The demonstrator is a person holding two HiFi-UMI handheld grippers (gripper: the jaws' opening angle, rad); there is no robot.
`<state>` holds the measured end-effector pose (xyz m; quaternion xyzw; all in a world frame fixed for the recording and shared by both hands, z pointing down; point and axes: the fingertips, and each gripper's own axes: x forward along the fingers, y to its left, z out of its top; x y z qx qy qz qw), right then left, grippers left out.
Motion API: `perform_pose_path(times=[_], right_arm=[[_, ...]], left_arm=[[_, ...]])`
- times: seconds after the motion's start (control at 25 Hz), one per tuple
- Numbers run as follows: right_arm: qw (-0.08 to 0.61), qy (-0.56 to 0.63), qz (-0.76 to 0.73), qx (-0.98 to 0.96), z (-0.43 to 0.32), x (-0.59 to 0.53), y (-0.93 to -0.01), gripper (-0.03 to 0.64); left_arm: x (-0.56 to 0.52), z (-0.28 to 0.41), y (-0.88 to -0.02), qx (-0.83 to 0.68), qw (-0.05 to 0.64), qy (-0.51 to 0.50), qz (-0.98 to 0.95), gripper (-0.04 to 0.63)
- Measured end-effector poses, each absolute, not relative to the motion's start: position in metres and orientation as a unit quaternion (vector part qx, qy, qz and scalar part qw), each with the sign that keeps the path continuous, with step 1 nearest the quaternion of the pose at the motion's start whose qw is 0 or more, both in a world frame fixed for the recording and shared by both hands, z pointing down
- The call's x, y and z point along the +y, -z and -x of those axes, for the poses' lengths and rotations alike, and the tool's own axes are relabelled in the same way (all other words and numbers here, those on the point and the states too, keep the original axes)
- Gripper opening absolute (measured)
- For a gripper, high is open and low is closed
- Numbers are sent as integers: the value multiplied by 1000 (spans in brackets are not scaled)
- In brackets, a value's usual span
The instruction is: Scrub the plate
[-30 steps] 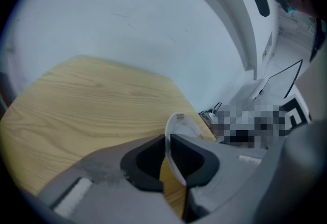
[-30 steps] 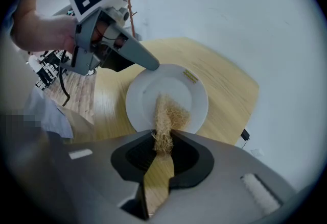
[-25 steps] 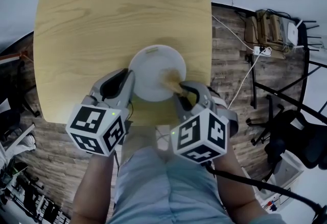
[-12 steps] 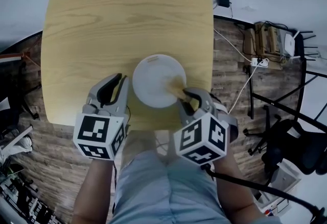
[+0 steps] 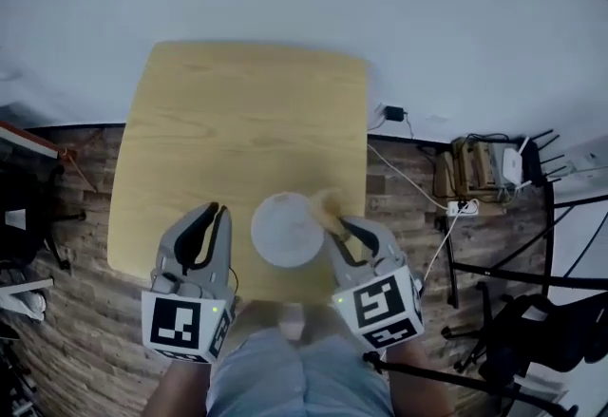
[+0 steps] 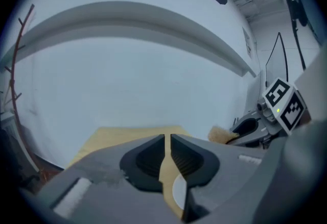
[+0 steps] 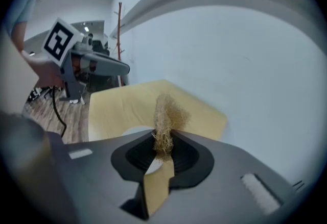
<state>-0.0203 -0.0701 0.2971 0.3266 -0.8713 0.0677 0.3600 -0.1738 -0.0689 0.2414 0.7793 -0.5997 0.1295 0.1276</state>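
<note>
hovering at the white plate (image 5: pixel 285 233)'s right rim, the right gripper (image 5: pixel 344 227) pinches a tan fibrous scrubber (image 5: pixel 328 206). left gripper (image 5: pixel 217 212) sits just left of it, jaws together on nothing. looks like mid-scrub: next, press the scrubber down across the plate. the plate's near the table (image 5: pixel 237 111)'s front edge, with open wood beyond.

The plate (image 6: pixel 179 191) is mostly hidden behind the left gripper (image 6: pixel 168 139) at lower centre; the scrubber (image 5: pixel 330 207) is blurred in the head view

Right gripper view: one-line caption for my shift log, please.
Scrubber pinched in the shut right tool, with the plate and wooden table beyond.
</note>
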Motion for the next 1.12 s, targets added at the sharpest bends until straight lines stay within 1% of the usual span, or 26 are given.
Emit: perform_pose_path(times=[0.24,0.36,0.56,0.88,1.12], right_arm=[[154,-34,-339,-928,50,-81,-174,72],[96,7,-334,-938,64,-79,-129,74],[63,42,-336,-939,75,-78,-96,72],[53,55,-332,-940,81,-69,-87,67],[42,66,-342,-936,74,-74,-82,67]], left_arm=[[-61,163,-135,-643,17,-43,-765,52],[-54,163,-96,-664,-14,-17,-747,52],[-44,164,-65,-680,-49,-18,-731,52],[-35,157,-62,-686,-56,-14,-725,51],[-37,151,-57,-682,-66,-12,-728,35]])
